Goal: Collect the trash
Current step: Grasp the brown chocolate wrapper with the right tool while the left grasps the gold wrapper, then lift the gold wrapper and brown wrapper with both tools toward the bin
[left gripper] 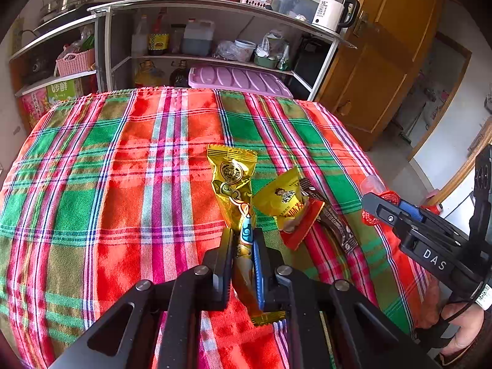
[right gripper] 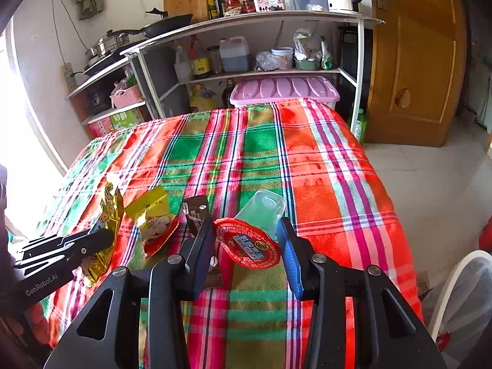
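Note:
My left gripper (left gripper: 243,235) is shut on the lower half of a gold foil wrapper (left gripper: 233,178), whose top stands up above the fingertips. Right beside it on the plaid cloth lie a yellow and red snack packet (left gripper: 283,200) and a brown wrapper (left gripper: 335,224). In the right wrist view my right gripper (right gripper: 246,230) is shut on a clear plastic cup (right gripper: 261,212) with a peeled red lid (right gripper: 249,246). The yellow packet (right gripper: 150,212), brown wrapper (right gripper: 196,212), gold wrapper (right gripper: 107,215) and left gripper (right gripper: 104,240) lie to its left. The right gripper (left gripper: 373,212) shows at the table's right edge.
A plaid tablecloth (left gripper: 123,153) covers the table. Behind it stand a metal shelf (left gripper: 215,3) with pans, bottles and a kettle, and a purple-lidded box (left gripper: 240,80). A wooden door (right gripper: 415,61) is at the right. A white bin (right gripper: 461,292) stands on the floor, lower right.

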A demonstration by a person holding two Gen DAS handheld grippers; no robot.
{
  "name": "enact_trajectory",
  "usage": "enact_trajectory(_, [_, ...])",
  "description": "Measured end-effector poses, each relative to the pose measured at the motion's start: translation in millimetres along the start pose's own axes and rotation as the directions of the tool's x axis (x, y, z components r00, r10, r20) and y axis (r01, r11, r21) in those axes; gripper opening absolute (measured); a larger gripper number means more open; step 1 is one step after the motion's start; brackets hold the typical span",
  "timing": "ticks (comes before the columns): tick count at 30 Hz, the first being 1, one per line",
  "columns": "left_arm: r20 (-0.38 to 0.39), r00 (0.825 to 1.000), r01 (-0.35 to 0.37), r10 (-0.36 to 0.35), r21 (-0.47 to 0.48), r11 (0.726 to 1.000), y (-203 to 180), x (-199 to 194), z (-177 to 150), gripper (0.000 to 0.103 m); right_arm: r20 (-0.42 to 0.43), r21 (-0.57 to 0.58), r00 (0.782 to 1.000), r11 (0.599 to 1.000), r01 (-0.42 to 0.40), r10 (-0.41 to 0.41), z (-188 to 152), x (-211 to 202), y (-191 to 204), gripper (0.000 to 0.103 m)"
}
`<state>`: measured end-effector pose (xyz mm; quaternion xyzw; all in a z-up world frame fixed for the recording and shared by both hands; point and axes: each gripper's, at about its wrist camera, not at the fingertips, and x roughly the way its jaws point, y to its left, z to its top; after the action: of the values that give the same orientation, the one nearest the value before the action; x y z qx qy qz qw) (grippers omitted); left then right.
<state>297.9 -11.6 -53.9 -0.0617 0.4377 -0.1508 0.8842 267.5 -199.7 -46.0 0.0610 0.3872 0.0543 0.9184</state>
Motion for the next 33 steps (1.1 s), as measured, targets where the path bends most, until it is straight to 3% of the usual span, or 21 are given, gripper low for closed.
enact_trajectory(20, [0.029, 0.993, 0.11, -0.115, 0.122, 0.986, -59, -34, -12, 0.012, 0.083, 0.048, 0.996, 0.999, 0.012, -0.016, -29, -76, -36, 0.042])
enact_trajectory(33, [-0.021, 0.969, 0.242, -0.245, 0.258, 0.935, -144, -29, -22, 0.012, 0.132, 0.119, 0.985, 0.988, 0.094, -0.109, -60, -138, -87, 0.042])
